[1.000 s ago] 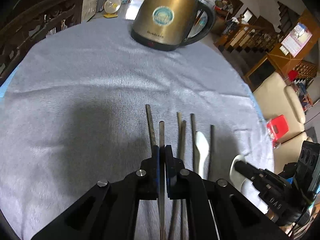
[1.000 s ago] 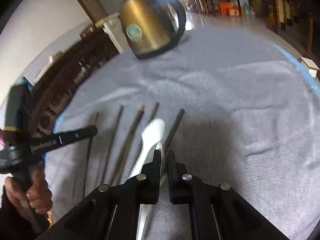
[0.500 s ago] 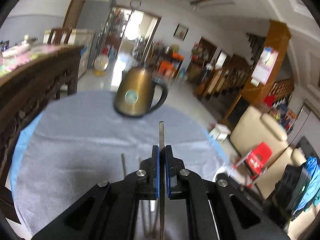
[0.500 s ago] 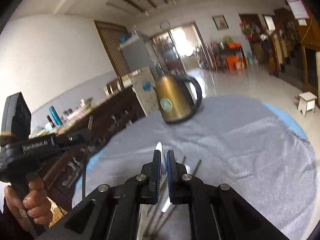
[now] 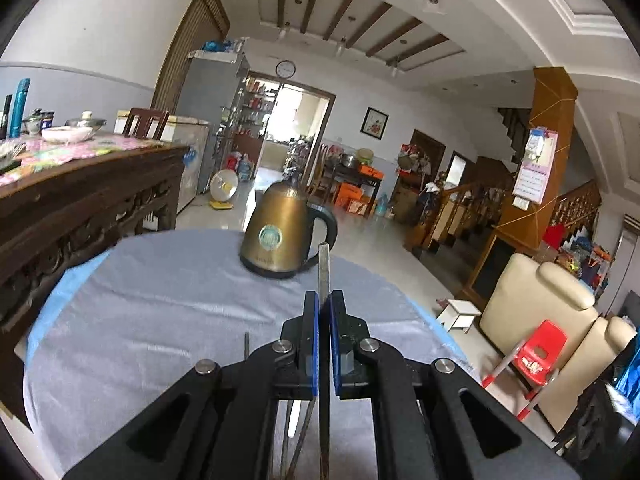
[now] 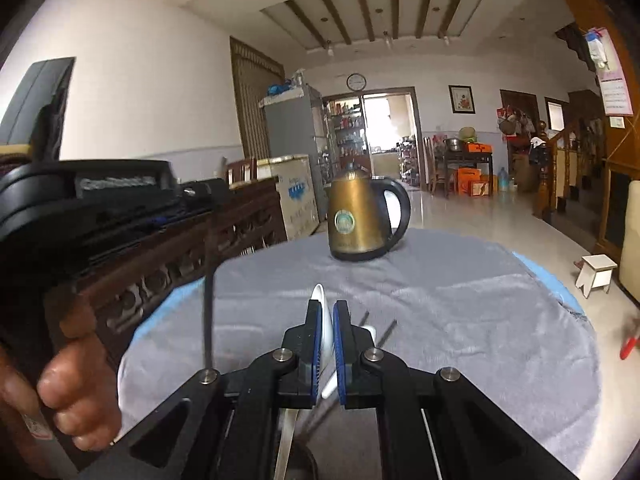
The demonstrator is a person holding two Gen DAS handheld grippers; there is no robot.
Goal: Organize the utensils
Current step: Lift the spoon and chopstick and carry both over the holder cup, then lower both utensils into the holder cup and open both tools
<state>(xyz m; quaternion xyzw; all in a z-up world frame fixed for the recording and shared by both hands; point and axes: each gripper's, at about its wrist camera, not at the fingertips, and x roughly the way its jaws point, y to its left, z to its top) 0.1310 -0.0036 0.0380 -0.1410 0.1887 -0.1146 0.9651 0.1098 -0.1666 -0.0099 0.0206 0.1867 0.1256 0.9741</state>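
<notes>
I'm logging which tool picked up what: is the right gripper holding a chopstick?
No. The right gripper is shut on a white spoon, whose bowl sticks up between the blue pads.

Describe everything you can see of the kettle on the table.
The kettle is a squat, brassy gold jug that looks like brushed metal, with a black loop handle, a dark base, a small knob on its lid and a round teal emblem on its side. It stands upright and closed on the grey cloth at the table's far side. Nothing else touches it.
</notes>
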